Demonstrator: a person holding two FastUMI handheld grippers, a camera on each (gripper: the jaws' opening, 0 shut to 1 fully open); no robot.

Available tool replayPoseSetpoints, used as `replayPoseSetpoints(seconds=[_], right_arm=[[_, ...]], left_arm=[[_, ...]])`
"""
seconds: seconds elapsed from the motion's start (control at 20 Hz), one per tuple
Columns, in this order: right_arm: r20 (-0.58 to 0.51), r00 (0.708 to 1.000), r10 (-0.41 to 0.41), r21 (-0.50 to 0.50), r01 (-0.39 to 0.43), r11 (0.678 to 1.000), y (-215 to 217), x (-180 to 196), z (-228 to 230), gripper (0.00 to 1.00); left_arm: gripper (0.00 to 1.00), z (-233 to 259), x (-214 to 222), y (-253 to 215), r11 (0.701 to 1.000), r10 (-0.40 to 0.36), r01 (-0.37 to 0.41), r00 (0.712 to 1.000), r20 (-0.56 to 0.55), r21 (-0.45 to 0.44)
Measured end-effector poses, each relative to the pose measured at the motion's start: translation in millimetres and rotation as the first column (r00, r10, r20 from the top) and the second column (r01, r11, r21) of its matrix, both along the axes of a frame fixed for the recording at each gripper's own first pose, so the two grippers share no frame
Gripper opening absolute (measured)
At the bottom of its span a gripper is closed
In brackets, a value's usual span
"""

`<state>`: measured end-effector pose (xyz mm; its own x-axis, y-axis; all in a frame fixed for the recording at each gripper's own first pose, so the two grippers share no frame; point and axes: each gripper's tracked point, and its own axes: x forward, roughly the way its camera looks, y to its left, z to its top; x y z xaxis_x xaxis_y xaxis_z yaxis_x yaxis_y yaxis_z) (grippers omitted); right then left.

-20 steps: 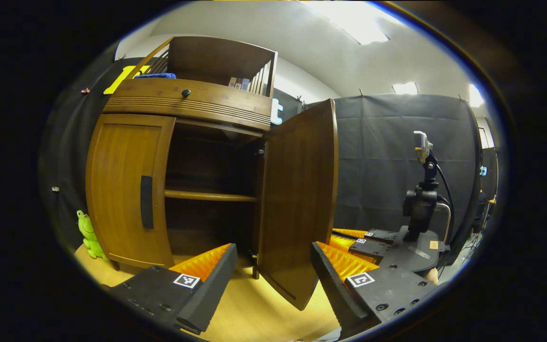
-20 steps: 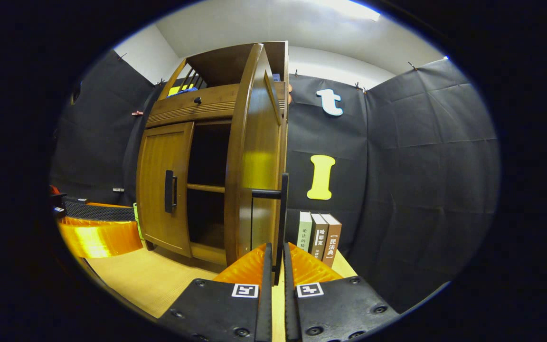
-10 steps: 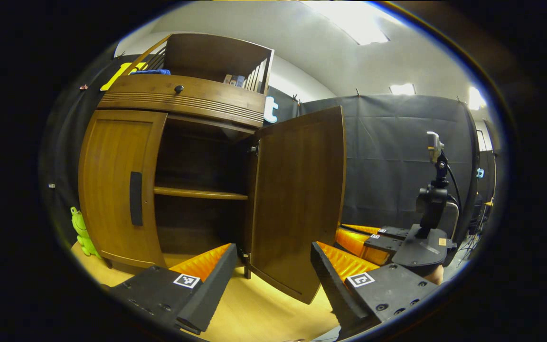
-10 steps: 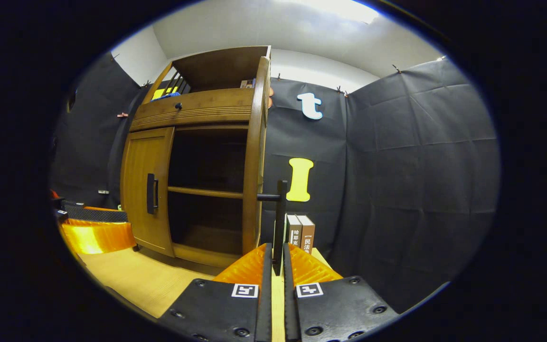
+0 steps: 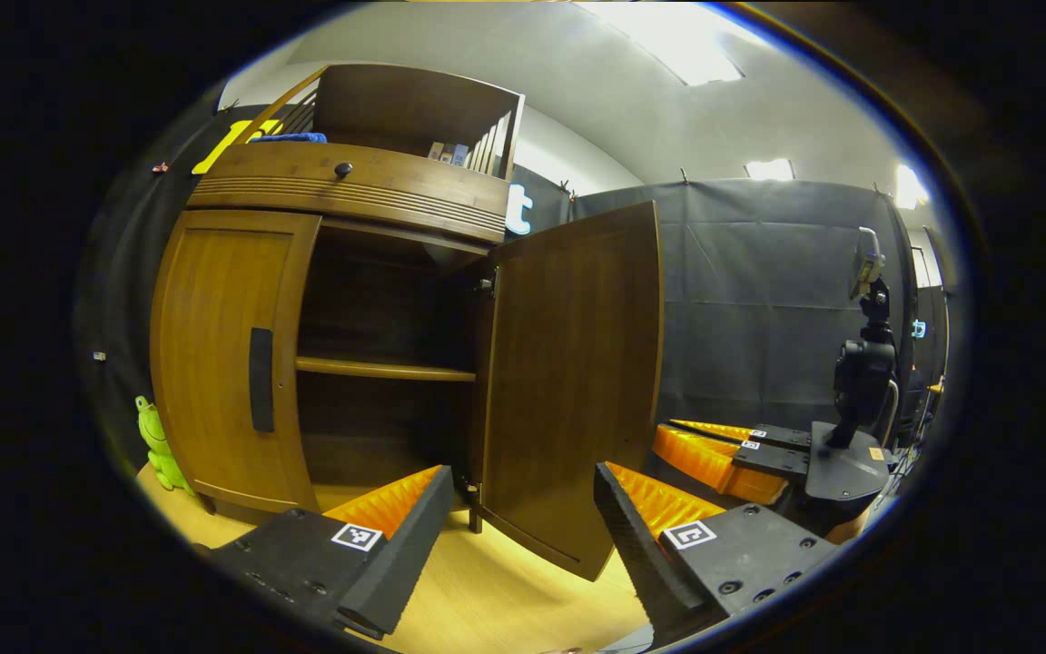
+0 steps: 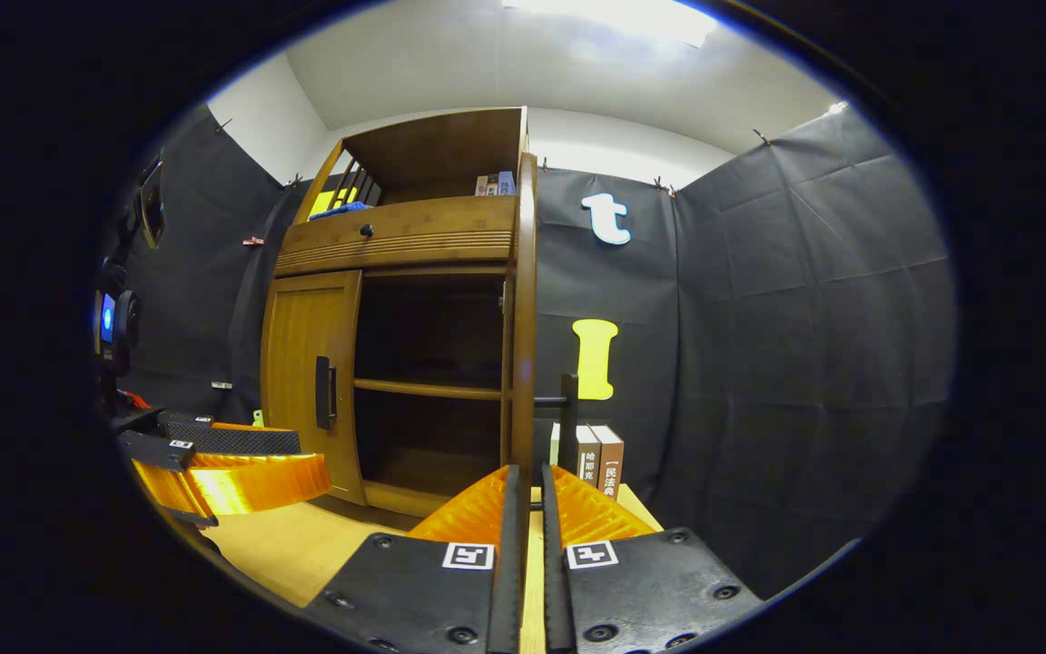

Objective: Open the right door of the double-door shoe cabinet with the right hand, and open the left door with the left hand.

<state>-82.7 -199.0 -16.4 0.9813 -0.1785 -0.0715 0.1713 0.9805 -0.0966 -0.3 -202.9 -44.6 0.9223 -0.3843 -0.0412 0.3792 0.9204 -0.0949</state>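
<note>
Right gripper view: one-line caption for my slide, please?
Right gripper shut, off the black bar handle of the open right wooden cabinet door; left door closed.

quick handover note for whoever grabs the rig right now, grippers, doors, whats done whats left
Right gripper: fingers nearly together, no longer on the right door's handle, which stands just beyond the tips; it has backed off since a moment ago.
Left gripper: open, holding nothing, facing the cabinet from a distance.
Right door: swung wide open, shelf visible inside. Done.
Left door: shut, its handle untouched.
Left to do: bring the left gripper to that handle, grip it and pull the left door open.
</note>
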Motion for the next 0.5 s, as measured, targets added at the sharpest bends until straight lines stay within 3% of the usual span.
replayPoseSetpoints(seconds=[0.15, 0.3, 0.5], right_arm=[[0.021, 0.999, 0.047, -0.009, -0.046, 0.999, 23.0, 1.1, 5.2, 0.53], [0.042, 0.995, 0.095, 0.020, -0.096, 0.995, 44.3, 0.6, 9.2, 1.00], [0.059, 0.992, 0.109, -0.006, -0.109, 0.994, 54.6, 13.1, 8.3, 0.95]], left_arm=[[0.97, 5.2, 5.4, 15.5, 1.000, 0.025, -0.025, 0.999, 0.022, -0.008], [0.96, 6.2, 13.4, 43.5, 0.994, 0.111, -0.112, 0.993, 0.049, 0.008], [0.96, 9.4, 26.4, 92.2, 0.965, 0.255, -0.260, 0.963, 0.088, 0.047]])
